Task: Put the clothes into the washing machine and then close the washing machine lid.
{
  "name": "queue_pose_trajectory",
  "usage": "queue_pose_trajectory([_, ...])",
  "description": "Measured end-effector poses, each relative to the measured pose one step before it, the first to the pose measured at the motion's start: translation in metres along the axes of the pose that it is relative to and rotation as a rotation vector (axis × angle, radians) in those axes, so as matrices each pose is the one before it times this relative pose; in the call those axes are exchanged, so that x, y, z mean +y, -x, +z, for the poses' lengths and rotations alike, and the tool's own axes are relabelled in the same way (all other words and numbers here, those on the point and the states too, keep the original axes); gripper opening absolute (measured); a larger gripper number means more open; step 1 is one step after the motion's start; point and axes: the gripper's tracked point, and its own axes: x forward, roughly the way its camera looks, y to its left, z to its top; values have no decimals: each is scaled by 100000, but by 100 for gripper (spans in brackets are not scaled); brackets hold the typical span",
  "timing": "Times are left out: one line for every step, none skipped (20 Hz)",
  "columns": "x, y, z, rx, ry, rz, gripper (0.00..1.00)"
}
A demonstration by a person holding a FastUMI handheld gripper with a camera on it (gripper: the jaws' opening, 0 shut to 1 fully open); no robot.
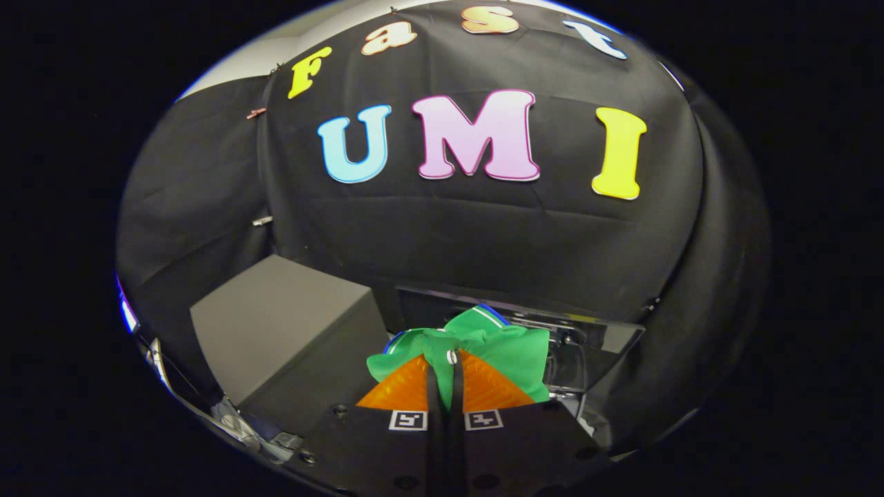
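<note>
Green garment [483, 345] with blue-and-white trim, pinched between the closed fingers of the gripper [445, 359]. Held bunched at the fingertips, above the dark open washing machine [587, 345] just beyond. Grey box [283, 317] nearby, left of the fingers.

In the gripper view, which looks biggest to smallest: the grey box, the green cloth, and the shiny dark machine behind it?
1. Grey box, clearly the largest as seen.
2. Green cloth, pinched between the gripper fingers; nearness to the camera enlarges it.
3. Machine, mostly hidden behind the cloth, so its rank against the cloth is unsure.
</note>
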Motion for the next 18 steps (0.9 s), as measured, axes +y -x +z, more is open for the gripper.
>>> queue_pose_trajectory([-649, -754, -1149, 1369, 80, -1348, 5])
queue_pose_trajectory([-736, -866, -1179, 1466, 225, -1569, 5])
queue_pose_trajectory([-715, -686, -1238, 1487, -397, -1676, 5])
queue_pose_trajectory([-529, -786, -1122, 1450, -957, -1533, 5])
queue_pose_trajectory([-519, -625, -971, 1864, -1017, -1555, 5])
queue_pose_trajectory([-396, -396, -1038, 1808, -1041, -1487, 5])
queue_pose_trajectory([-163, -433, -866, 1442, -1169, -493, 5])
queue_pose_trajectory([42, -565, -923, 1810, -308, -383, 5])
queue_pose_trajectory([-138, -516, -830, 1260, 402, -773, 5])
queue_pose_trajectory([-227, -436, -1023, 1135, 1103, -1209, 5])
queue_pose_trajectory([-164, -453, -1130, 1524, 814, -661, 5])
queue_pose_trajectory([86, -617, -989, 1873, 42, 48, 5])
queue_pose_trajectory([134, -643, -1054, 2133, -281, -21, 5])
queue_pose_trajectory([-28, -774, -1093, 1848, 576, -931, 5])
queue_pose_trajectory([-359, -779, -1078, 1881, 1137, -2149, 5])
queue_pose_trajectory([-606, -865, -767, 1640, 1937, -4260, 5])
queue_pose_trajectory([-339, -797, -931, 1839, 22, -2073, 5])
queue_pose_trajectory([208, -466, -698, 1685, -1870, 163, 5])
